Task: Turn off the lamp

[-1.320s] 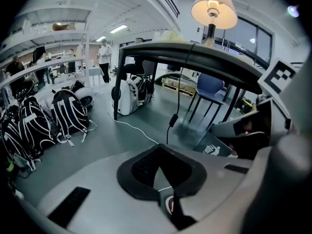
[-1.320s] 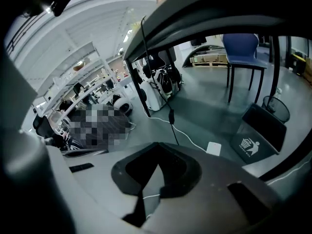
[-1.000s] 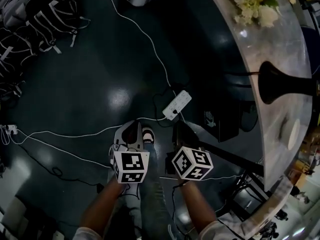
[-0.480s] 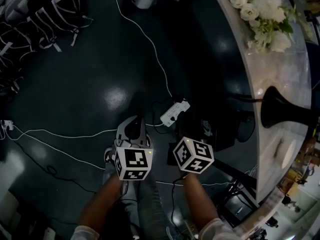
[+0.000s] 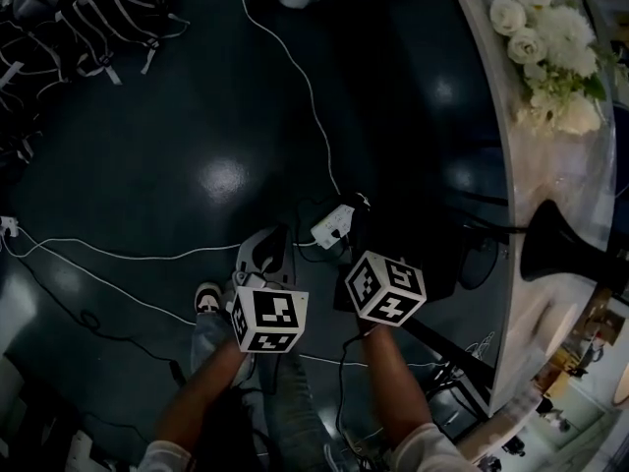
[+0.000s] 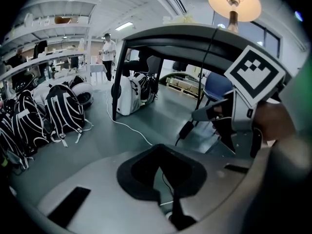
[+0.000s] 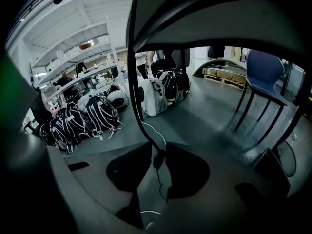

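The lamp (image 6: 234,1) stands lit on the table top, its shade glowing; from above it shows as a black shade (image 5: 562,244). Its black cable (image 7: 135,82) hangs down from the table edge with an inline switch (image 7: 157,160) on it. My right gripper (image 7: 157,152) is open by a narrow gap, and the switch shows in line with that gap, just ahead of the tips. In the left gripper view the right gripper's fingers (image 6: 209,112) point at the switch (image 6: 186,129) from close by. My left gripper (image 6: 161,152) is shut on nothing, beside the right one.
A curved marble table (image 5: 511,155) runs down the right, with white flowers (image 5: 550,37) on it. A white power strip (image 5: 332,222) and white cables (image 5: 285,62) lie on the dark floor. Black-and-white backpacks (image 6: 61,113) sit at the left. A blue chair (image 7: 265,72) stands to the right.
Both grippers have moved forward, closer to the power strip and the table edge. The right one has rolled slightly. The left stays shut.
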The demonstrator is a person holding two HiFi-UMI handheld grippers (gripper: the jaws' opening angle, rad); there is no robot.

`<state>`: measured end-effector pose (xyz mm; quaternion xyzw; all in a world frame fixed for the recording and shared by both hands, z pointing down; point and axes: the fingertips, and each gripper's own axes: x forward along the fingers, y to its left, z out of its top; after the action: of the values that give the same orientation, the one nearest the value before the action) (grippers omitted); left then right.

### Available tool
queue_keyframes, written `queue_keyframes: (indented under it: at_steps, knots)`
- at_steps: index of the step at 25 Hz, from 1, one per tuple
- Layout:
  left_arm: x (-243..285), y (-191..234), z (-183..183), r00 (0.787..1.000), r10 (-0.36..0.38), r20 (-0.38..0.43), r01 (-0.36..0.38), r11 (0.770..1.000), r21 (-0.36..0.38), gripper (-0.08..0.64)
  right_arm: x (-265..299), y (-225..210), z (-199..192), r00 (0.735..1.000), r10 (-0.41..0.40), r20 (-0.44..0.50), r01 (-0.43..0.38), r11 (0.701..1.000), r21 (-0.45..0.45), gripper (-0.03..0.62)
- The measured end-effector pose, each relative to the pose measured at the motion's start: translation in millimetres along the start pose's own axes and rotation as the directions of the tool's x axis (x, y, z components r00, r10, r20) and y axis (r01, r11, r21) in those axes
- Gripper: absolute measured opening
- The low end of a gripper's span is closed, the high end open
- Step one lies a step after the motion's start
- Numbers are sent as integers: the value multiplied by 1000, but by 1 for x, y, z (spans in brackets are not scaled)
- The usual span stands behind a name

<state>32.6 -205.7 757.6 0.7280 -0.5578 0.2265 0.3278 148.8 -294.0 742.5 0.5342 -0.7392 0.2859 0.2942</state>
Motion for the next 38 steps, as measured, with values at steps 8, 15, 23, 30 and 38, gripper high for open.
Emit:
queue_keyframes:
  at_steps: [8, 15, 23, 30, 38]
  knots:
    - [12, 0, -2, 1000, 12, -10, -12, 1000, -25, -2, 14, -6, 7, 1000, -2, -17, 1, 1000, -18, 54]
    - [15, -7, 0, 1000, -8, -10, 8, 1000, 23, -2, 8, -6, 6, 998, 50, -28, -50, 999, 10, 26]
    - [2, -20, -2, 995, -98, -21, 100, 983, 154, -2, -19, 4, -8, 982, 182, -57, -182, 983, -2, 17]
    - [-11, -38, -8, 995, -100, -18, 101, 935, 339, 0, -45, 22, -17, 970, 190, -152, -179, 980, 85, 12]
    - [-36, -65, -23, 986, -167, -17, 157, 878, 453, 69, -73, 54, -25, 953, 246, -179, -229, 967, 108, 11]
